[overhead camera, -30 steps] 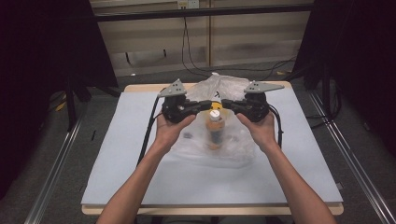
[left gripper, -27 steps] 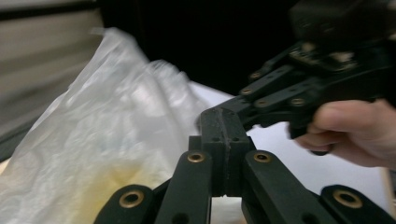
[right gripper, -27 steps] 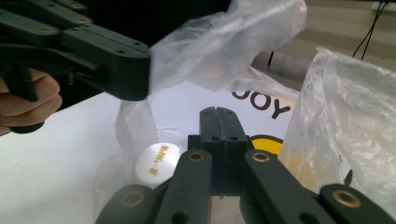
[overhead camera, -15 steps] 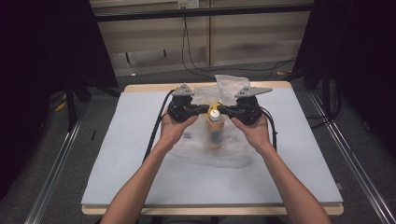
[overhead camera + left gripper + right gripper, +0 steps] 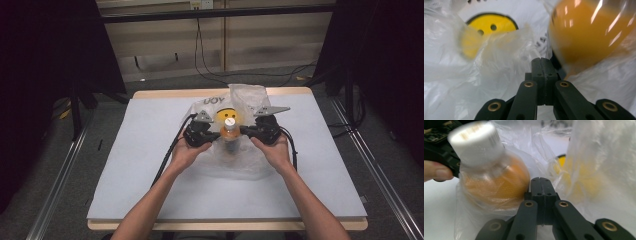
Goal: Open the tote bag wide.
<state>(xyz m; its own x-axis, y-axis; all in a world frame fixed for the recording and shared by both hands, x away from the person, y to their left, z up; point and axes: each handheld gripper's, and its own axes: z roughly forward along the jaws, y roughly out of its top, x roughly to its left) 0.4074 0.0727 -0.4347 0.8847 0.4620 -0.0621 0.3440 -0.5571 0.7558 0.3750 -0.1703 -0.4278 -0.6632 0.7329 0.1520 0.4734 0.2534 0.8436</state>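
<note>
A clear plastic bag [image 5: 240, 161] with a yellow smiley face [image 5: 223, 115] lies mid-table. Inside it stands a bottle of orange drink [image 5: 230, 139] with a white cap [image 5: 229, 122]. My left gripper [image 5: 216, 134] is just left of the bottle's neck and my right gripper [image 5: 243, 131] just right of it. In the left gripper view the jaws are shut [image 5: 540, 65] with bag film [image 5: 499, 50] bunched at their tip and the orange bottle [image 5: 586, 32] close on the right. The right gripper [image 5: 540, 185] is likewise shut against the film beside the bottle [image 5: 494, 185].
The table is covered by a white mat [image 5: 145, 170] with a wooden edge [image 5: 165, 94] at the back. Black cables [image 5: 170, 155] trail from both grippers toward the person. Dark frames and floor rails [image 5: 55, 190] flank the table.
Both grippers have moved inward and toward the person, closing in on the bottle's neck. The bag's sides have been drawn up around the bottle.
</note>
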